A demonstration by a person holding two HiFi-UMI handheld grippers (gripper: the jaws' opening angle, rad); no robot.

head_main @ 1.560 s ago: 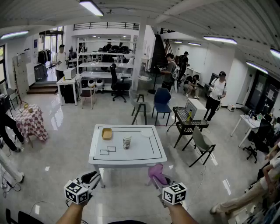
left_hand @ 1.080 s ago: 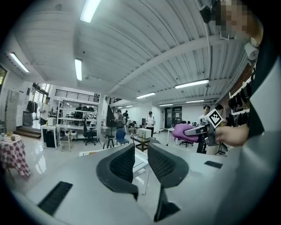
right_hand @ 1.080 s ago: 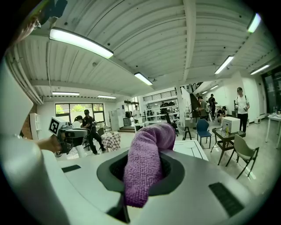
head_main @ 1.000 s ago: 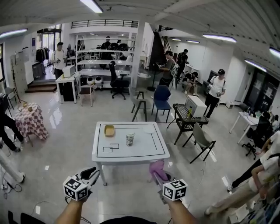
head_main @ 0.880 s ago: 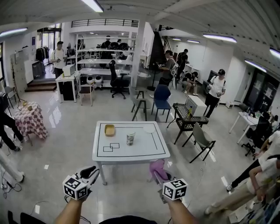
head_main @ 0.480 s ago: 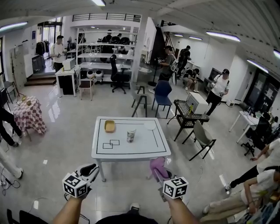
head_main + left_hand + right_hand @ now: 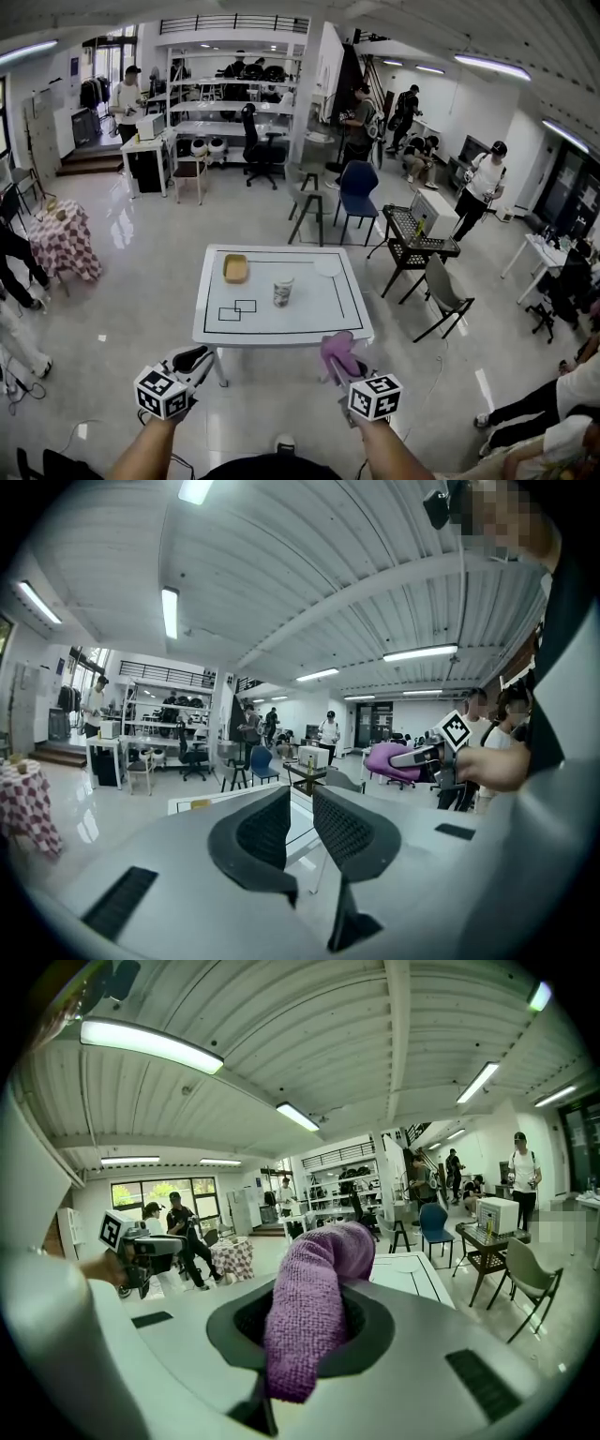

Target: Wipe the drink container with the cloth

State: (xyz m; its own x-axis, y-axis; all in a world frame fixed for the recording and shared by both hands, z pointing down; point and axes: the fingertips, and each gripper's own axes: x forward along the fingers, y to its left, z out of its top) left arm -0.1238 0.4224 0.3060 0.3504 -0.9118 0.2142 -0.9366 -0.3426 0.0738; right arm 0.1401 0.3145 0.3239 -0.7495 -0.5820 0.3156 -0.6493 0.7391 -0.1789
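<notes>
Right fingers clamp cloth, left fingers slightly apart

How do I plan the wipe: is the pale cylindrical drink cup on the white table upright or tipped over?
Upright: the pale cylindrical drink cup stands on its base near the middle of the white table.

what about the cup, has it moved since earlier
No: the cup still stands right of the two squares marked on the table.
</notes>
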